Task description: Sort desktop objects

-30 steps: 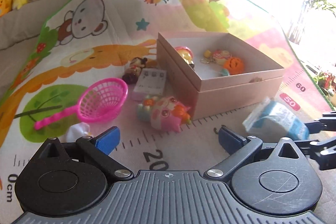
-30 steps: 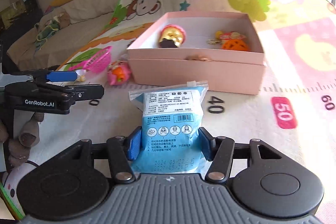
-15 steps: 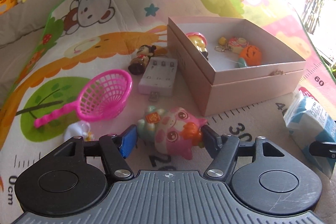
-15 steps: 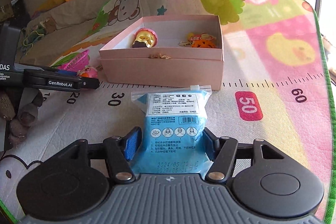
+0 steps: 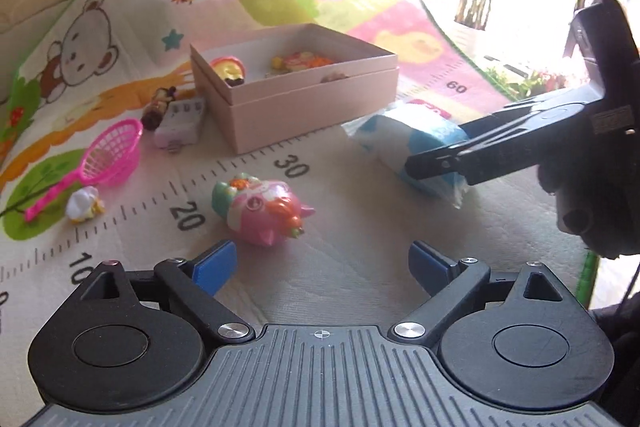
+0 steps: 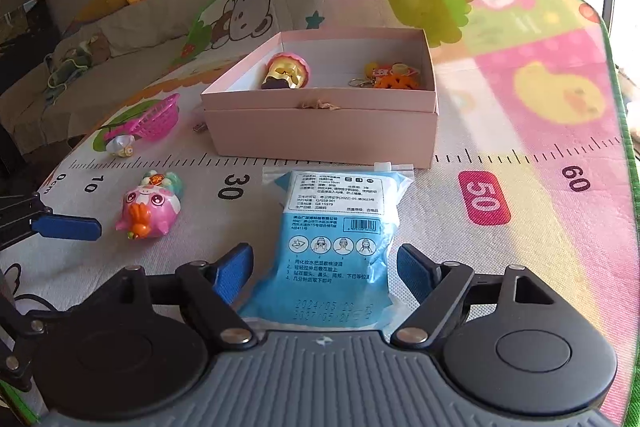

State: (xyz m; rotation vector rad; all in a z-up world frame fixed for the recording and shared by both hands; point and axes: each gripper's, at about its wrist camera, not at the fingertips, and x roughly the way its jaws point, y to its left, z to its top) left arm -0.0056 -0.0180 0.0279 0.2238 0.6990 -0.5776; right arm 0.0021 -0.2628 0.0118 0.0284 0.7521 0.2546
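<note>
Blue packet (image 6: 336,243) flat on play mat (image 6: 520,131), before pink box (image 6: 320,131)
Right gripper (image 6: 324,267) just opening, pads clear of packet; left gripper (image 5: 322,263) reopened, empty, pig toy (image 5: 264,211) ahead

The right tool (image 6: 324,269) stands with its blue pads apart on either side of a blue-and-white packet (image 6: 336,239), touching neither side; its jaws have just been opening. The packet lies flat on the play mat (image 6: 520,155), just before the open pink box (image 6: 320,127). Inside the box sit a round gold-and-pink toy (image 6: 286,71) and an orange keychain charm (image 6: 394,77). To the left, a pink pig toy (image 6: 150,207) lies near the left tool's blue pad (image 6: 66,227). Farther back lies a pink net scoop (image 6: 150,121).
</note>
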